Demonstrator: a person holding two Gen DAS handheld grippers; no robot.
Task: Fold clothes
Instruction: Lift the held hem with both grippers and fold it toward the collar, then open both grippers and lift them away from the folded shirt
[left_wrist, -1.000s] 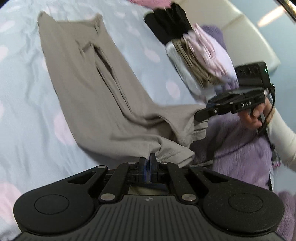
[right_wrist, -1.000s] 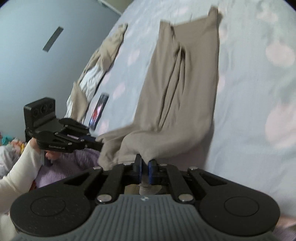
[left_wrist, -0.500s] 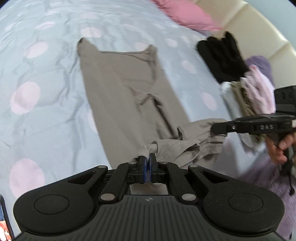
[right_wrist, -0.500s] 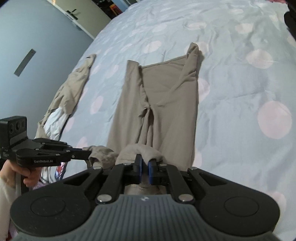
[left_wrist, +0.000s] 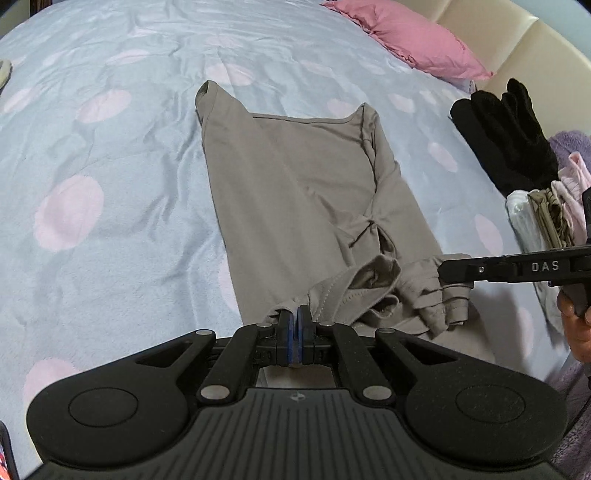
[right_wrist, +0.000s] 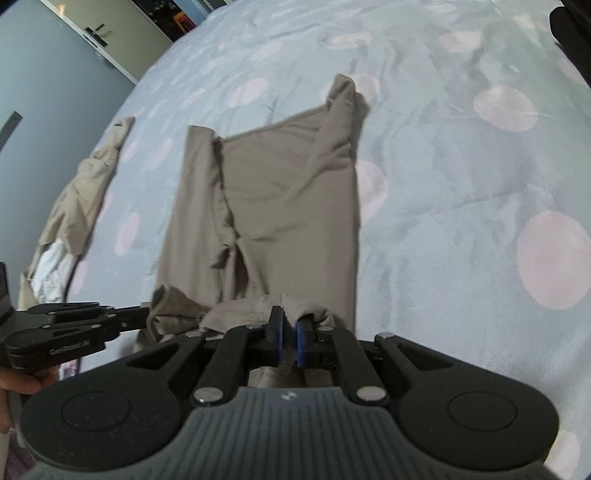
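on the dotted bedsheet (left_wrist: 110, 155), two tongs (left_wrist: 294, 325) (right_wrist: 289, 328) each pinch one taupe garment (left_wrist: 295, 184).

Left gripper (left_wrist: 294, 325) pinches near hem of taupe garment (left_wrist: 295, 192); right gripper (left_wrist: 448, 271) clamps same hem to its right. Black gloves (left_wrist: 506, 136), pink pillow (left_wrist: 417, 48) beyond.
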